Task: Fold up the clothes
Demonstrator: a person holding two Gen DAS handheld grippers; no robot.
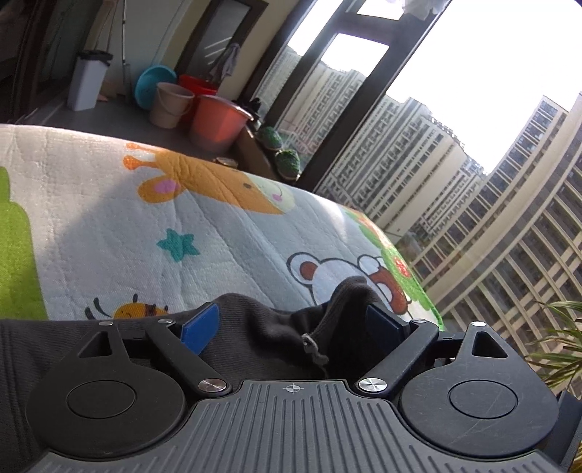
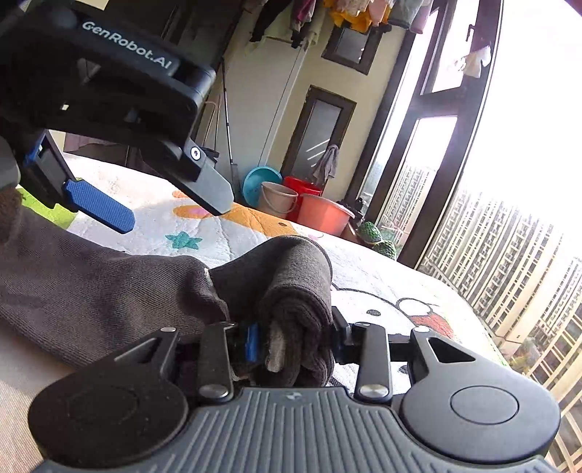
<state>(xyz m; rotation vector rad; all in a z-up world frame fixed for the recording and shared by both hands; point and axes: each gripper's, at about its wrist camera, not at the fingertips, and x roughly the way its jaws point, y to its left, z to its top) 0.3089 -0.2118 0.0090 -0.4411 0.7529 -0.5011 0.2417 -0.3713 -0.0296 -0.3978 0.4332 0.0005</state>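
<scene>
Claws: 2. L claw [image 1: 287, 324] jaws wide apart, dark garment [image 1: 262, 338] bunched between them, blue pads [image 1: 200, 329] not pressing on it; nothing gripped. In R view, L claw [image 2: 171, 207] hangs up-left, above the garment, one blue pad [image 2: 100, 211] and one grey finger showing, nothing between them.

R claw [image 2: 291, 342] jaws narrowed, clamped on a rolled end of the garment [image 2: 291, 287]; roll stands up from the jaws, pale patch showing on the fabric at the grip. Rest of cloth trails off left, lying on the quilt [image 2: 363, 276].

Garment: 1, dark grey knit, on a cartoon-print quilt [image 1: 127, 218] w/ giraffe, star, bee, bear.

Background, L to R in L view:
- bin [image 1: 89, 82], 1, grey, dark liner; contents can't tell.
- basin [image 1: 152, 85], 1, teal, propped on edge.
- buckets: 3 – beige [image 1: 169, 105], red [image 1: 196, 85] behind, orange [image 1: 218, 122] in front. Insides not visible.
- potted plants [image 1: 280, 152]: 2, small, round, green, by the window [image 1: 363, 91].
- leafy plant [image 1: 560, 345], 1, far right edge.

R view top: clothes [image 2: 349, 14] hanging in a row, count unclear; 1 grey rag on the door.
</scene>
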